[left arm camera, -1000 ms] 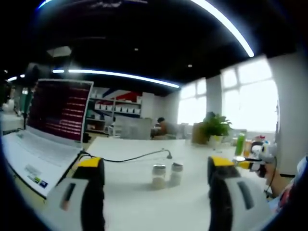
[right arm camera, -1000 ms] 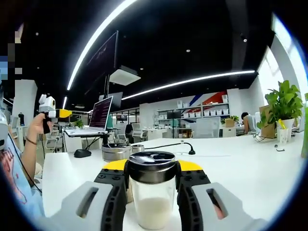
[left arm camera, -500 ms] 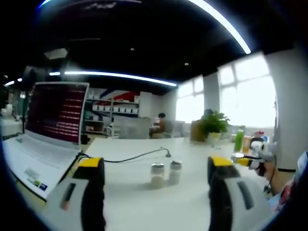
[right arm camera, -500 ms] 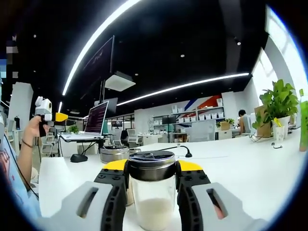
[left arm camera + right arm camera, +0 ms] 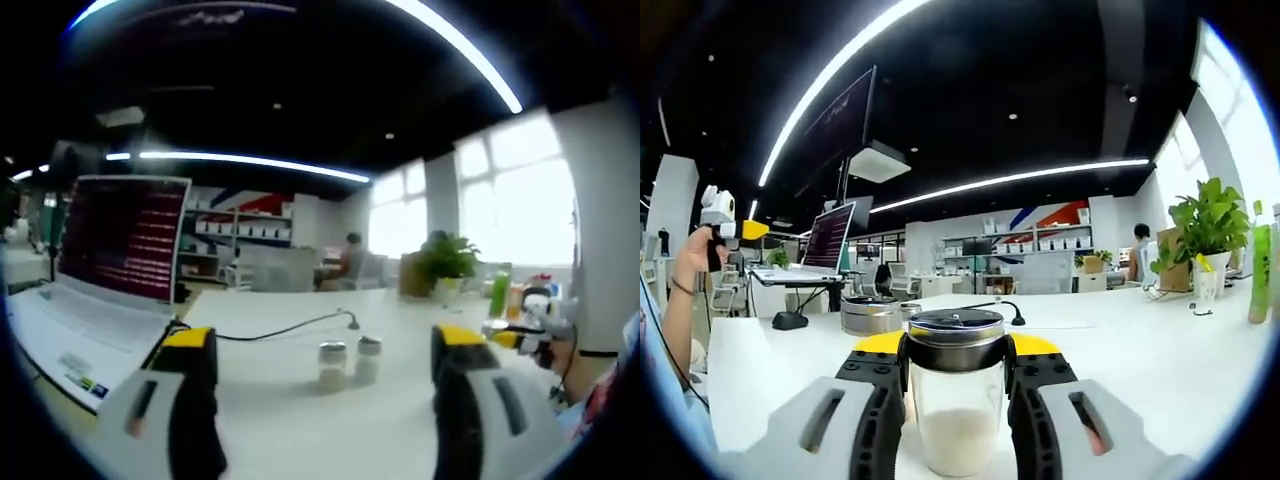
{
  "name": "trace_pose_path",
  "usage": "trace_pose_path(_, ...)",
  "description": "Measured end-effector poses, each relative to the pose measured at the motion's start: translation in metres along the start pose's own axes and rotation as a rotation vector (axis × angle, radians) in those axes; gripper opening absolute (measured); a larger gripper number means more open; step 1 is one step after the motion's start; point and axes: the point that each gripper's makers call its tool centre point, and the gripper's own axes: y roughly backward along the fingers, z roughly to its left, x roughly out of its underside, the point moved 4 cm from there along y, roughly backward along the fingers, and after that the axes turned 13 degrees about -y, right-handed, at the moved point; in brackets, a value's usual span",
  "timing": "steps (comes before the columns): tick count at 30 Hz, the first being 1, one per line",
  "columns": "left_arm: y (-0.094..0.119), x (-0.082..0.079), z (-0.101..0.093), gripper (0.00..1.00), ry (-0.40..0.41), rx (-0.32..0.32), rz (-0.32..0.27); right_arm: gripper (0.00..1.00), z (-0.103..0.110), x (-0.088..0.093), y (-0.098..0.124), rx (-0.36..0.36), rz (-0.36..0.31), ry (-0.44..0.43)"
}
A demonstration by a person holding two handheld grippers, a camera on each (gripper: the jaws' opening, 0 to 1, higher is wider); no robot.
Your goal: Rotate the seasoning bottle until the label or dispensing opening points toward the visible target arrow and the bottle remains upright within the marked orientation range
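A clear seasoning bottle (image 5: pixel 957 425) with white powder and a dark metal-rimmed lid stands upright between the jaws of my right gripper (image 5: pixel 957 350), which is shut on it just above the white table (image 5: pixel 1160 370). In the left gripper view that gripper (image 5: pixel 528 322) is small at the far right, held by a hand. My left gripper (image 5: pixel 326 342) hovers open above the table, its yellow-tipped jaws wide apart with nothing between them. Beyond its jaws stand two small jars (image 5: pixel 331 365). No arrow or label is visible.
An open laptop (image 5: pixel 105 270) lies left of my left gripper, with a black cable (image 5: pixel 280 328) running from it across the table. A round metal tin (image 5: pixel 870 315), a mouse (image 5: pixel 790 320), a potted plant (image 5: pixel 1205 225) and a green bottle (image 5: pixel 1261 270) stand farther off.
Both views have shifted slightly with the hands. The right gripper still holds the bottle the same way, and the left jaws stay equally wide apart.
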Motion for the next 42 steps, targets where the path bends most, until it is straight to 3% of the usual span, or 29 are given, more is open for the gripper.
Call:
trace_pose_path(9,0.001,0.001,-0.001,0.92,-0.005,-0.014,0.007,0.37,0.001,0.001,0.002,0.068,-0.003,0.022)
trace_pose_path(13,-0.001,0.002,0.004,0.99,-0.057,-0.080,0.039,0.37,0.001,0.001,0.002,0.094,-0.006,0.017)
trace_pose_path(18,-0.004,-0.009,-0.007,0.97,0.078,0.008,-0.068,0.38,0.001,0.001,0.002,0.108,-0.008,0.015)
trace_pose_path(26,-0.001,-0.006,-0.017,0.95,-0.009,0.043,-0.023,0.38,0.001,0.003,0.003,0.136,-0.015,-0.006)
trace_pose_path(33,0.000,-0.004,-0.016,0.92,-0.014,0.048,-0.009,0.38,0.002,0.002,0.002,0.142,-0.003,0.018)
trace_pose_path(37,0.000,-0.010,-0.012,0.96,0.043,0.040,-0.068,0.38,0.001,0.002,0.003,0.136,-0.005,0.017)
trace_pose_path(42,-0.001,-0.008,-0.012,0.95,0.014,0.034,-0.044,0.41,0.004,-0.006,0.004,0.122,-0.026,0.053)
